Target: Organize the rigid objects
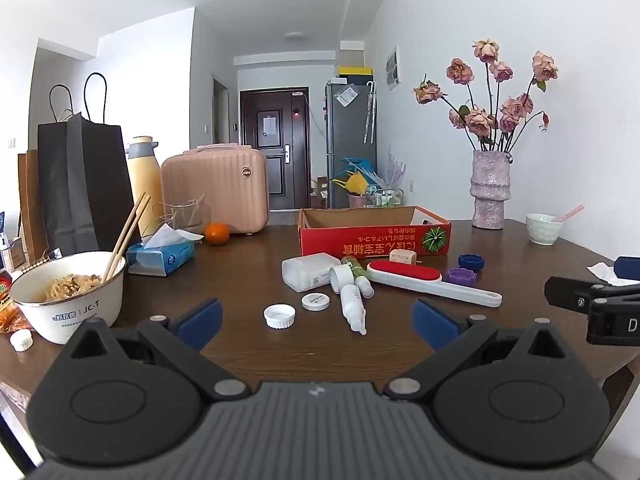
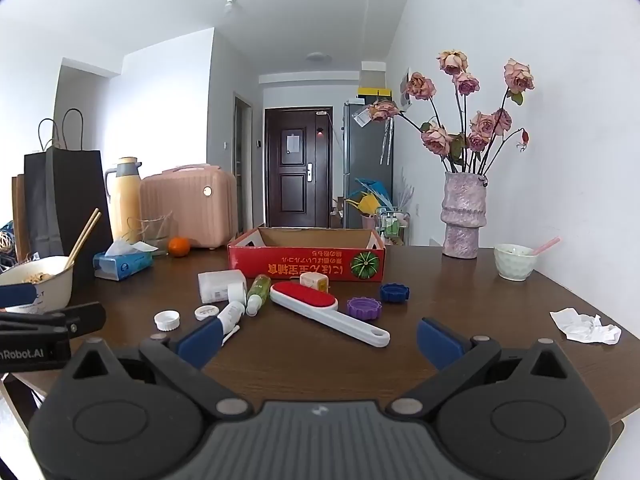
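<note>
Both grippers hover low over the near edge of the dark wooden table (image 1: 248,264), side by side, and both are empty. The left gripper (image 1: 318,318) has its blue pads spread wide; so does the right gripper (image 2: 318,338).

Just ahead of the left gripper, between its fingers, lie a white ribbed cap (image 1: 279,316), a flat white lid (image 1: 316,302) and a white squeeze bottle (image 1: 353,304) on its side. Beyond them sit a white plastic box (image 1: 308,272) and a small green bottle (image 2: 259,286). Ahead of the right gripper a red-and-white lint brush (image 2: 320,308) lies slantwise, with a purple cap (image 2: 364,308) and a blue cap (image 2: 394,292) just past its right side, and a small beige cube (image 2: 314,281) behind it.

Farther out stands an open red cardboard box (image 2: 306,266). Off to the left is a bowl of noodles (image 1: 70,296) with chopsticks; far right, a vase of dried roses (image 2: 462,216) and a crumpled paper (image 2: 586,325).
</note>
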